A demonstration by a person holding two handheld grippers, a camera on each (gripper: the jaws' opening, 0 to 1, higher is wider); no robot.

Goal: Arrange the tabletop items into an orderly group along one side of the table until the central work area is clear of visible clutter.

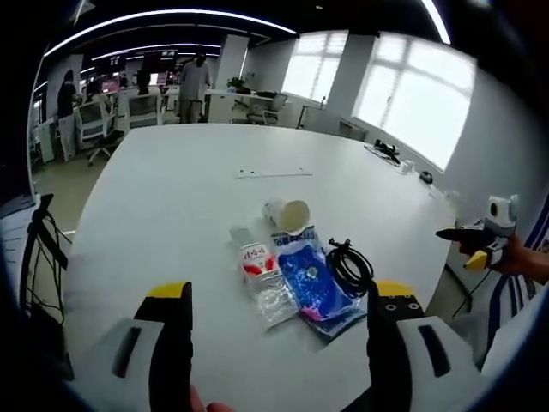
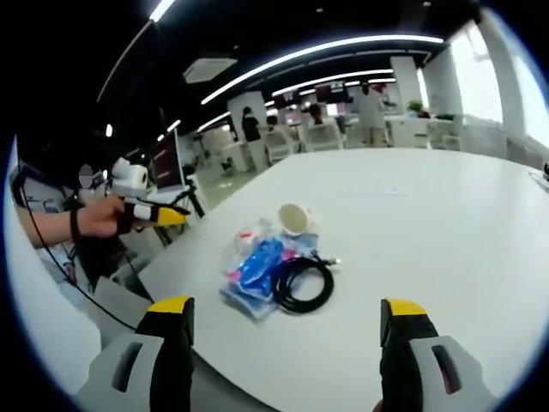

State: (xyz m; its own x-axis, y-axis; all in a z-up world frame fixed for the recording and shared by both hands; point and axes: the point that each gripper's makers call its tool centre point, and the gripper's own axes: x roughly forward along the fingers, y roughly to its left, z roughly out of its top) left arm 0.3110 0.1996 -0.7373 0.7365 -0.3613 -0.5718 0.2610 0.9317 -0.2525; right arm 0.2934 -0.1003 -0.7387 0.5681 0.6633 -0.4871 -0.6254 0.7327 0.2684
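Four small things lie bunched together on the big white table (image 1: pixel 171 215), close to the edge nearest the person. A paper cup (image 1: pixel 289 215) lies on its side at the far end of the bunch, its open mouth showing. Just in front of it is a clear plastic packet (image 1: pixel 262 279) with a red and white label, and touching that, a blue printed pouch (image 1: pixel 313 283). A coiled black cable (image 1: pixel 350 268) rests against the pouch on the side away from the clear packet; in the right gripper view the cable (image 2: pixel 302 283) lies nearest the camera, partly over the pouch's edge.

The left gripper (image 1: pixel 279 330) hovers short of the bunch, its yellow-tipped black fingers spread wide with nothing between them. The right gripper (image 2: pixel 287 339) is likewise held back from the items, fingers far apart and empty. Each gripper appears in the other's view, held in a hand off the table's edge: the right one at the right of the left gripper view, the left one at the left of the right gripper view.

A thin pale strip (image 1: pixel 274 172) lies alone farther out on the table, well apart from the bunch. Beyond are office chairs, desks, bright windows and standing people.
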